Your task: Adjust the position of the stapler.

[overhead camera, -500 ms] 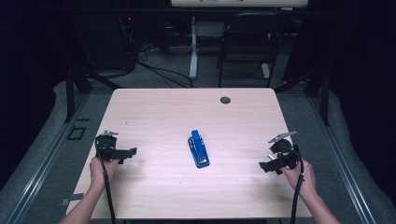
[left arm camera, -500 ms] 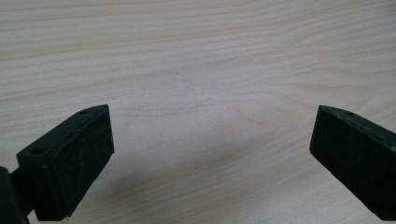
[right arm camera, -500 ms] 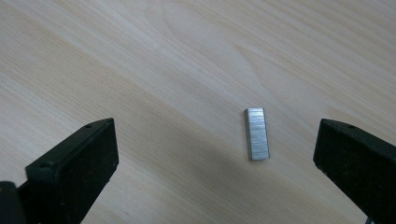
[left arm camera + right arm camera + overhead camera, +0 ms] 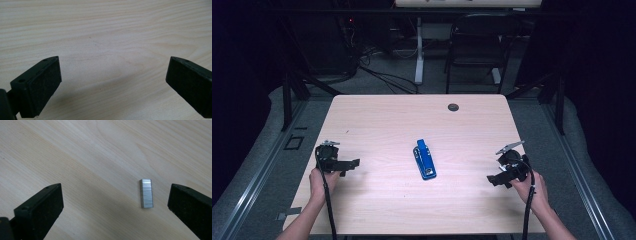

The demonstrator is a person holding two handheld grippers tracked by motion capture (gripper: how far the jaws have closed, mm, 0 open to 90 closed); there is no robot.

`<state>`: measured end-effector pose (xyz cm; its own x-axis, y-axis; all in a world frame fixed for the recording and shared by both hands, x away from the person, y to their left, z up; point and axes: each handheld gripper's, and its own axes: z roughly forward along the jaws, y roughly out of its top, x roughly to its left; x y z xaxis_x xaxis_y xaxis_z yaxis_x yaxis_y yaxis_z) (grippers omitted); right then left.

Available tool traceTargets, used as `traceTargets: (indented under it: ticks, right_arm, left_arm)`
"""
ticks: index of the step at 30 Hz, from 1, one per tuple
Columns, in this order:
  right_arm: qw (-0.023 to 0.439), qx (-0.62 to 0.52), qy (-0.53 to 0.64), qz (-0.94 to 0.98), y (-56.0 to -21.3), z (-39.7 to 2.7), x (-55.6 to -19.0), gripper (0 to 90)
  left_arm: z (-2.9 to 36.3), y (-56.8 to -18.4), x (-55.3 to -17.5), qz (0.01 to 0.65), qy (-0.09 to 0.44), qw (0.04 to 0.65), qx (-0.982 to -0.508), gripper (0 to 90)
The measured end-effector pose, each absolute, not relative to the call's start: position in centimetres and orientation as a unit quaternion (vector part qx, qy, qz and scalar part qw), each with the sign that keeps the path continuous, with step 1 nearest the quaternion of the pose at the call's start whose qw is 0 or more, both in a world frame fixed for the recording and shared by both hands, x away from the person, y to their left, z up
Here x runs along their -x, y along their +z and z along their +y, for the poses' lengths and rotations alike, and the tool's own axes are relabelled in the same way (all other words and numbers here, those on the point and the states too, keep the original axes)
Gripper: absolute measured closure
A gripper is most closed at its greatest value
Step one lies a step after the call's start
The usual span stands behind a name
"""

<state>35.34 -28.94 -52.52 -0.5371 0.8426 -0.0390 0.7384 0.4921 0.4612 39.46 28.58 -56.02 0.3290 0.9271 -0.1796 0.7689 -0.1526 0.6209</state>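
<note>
A blue stapler [image 4: 424, 160] lies flat in the middle of the wooden table [image 4: 377, 115], its length running away from me. My left gripper [image 4: 351, 167] hovers at the table's left side, its jaws pointing toward the stapler and well short of it. They stand open over bare wood [image 4: 113, 75]. My right gripper [image 4: 494, 180] is at the table's right side, also open [image 4: 115, 197]. A short silver strip of staples [image 4: 146, 193] lies on the wood between its jaws, close to the right-hand one and not touched by it.
A small black round grommet [image 4: 453, 107] sits near the table's far edge. Beyond the table stand a dark chair [image 4: 479, 45] and a white post [image 4: 419, 50], with cables on the floor.
</note>
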Motion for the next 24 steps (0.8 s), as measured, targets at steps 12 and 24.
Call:
traceTargets:
  ticks: [12, 24]
  right_arm:
    - [0.125, -0.453, 0.211, 0.857, -51.9, -28.1, -35.0, 0.0]
    - [0.121, -0.429, 0.206, 0.871, -51.8, -26.6, -34.8, 0.0]
  left_arm:
    - [27.9, -55.0, -38.9, 0.561, 0.133, 0.333, -0.747, 0.4]
    - [24.3, -53.0, -38.8, 0.56, 0.131, 0.352, -0.738, 0.2]
